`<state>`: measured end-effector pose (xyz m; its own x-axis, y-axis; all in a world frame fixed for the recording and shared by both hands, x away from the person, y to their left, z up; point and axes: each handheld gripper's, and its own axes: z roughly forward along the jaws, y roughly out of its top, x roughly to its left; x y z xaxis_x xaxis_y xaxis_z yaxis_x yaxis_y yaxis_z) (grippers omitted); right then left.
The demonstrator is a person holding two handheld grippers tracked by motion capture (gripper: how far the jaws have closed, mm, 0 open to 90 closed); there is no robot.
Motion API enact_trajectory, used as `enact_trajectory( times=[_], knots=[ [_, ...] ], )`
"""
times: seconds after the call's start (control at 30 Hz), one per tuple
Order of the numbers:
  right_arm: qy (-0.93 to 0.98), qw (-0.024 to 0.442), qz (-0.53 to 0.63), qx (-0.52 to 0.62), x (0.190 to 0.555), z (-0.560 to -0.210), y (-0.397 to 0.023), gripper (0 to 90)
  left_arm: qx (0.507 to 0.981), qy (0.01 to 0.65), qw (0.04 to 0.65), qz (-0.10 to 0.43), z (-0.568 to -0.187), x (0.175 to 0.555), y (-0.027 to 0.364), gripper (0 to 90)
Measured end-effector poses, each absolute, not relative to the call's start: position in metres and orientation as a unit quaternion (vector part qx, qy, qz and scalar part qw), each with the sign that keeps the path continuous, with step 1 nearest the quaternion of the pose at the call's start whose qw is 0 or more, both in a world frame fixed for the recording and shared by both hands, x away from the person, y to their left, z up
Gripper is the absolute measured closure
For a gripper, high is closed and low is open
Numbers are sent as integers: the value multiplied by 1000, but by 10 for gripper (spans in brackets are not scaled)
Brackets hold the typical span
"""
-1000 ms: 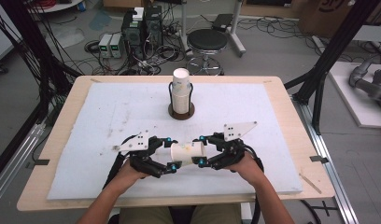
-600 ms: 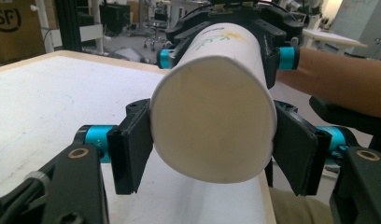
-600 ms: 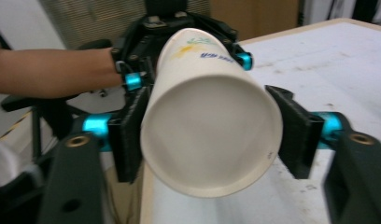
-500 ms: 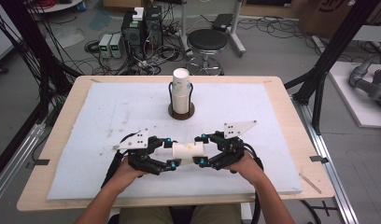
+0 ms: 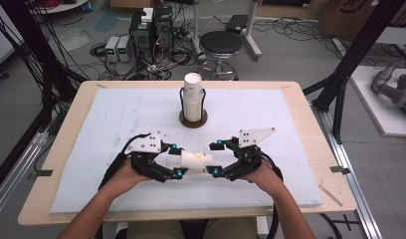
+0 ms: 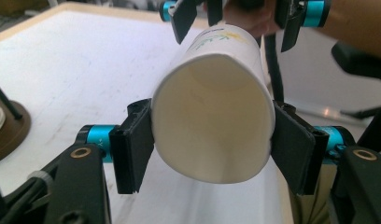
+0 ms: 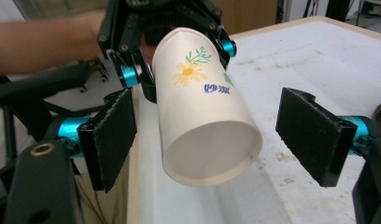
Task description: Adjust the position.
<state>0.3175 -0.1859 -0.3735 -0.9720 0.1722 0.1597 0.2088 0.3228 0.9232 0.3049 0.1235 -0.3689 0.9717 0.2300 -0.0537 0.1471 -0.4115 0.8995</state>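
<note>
A robotics lab: black frame posts (image 5: 351,64) around the table (image 5: 295,99), computers (image 5: 152,30) and cables (image 5: 66,69) on the grey floor, a stool (image 5: 220,44)

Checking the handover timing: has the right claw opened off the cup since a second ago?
Yes. The right claw has just been opening; its pads stand clear of the cup, which the left claw now clamps.

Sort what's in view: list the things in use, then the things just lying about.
In use:
- white paper cup with a flower print
- left gripper, shut on it
- right gripper, open
- stack of white paper cups in a brown-based holder

Lying about:
- black round stool
- computer boxes on the floor
</note>
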Motion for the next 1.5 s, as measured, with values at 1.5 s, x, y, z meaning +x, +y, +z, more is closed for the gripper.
enact_trajectory(
  times=[1.5],
  knots=[
    [-903, -56, -424, -42, 317, -356, -135, 210, 950, 54, 303, 50, -312, 319, 93, 350]
  ],
)
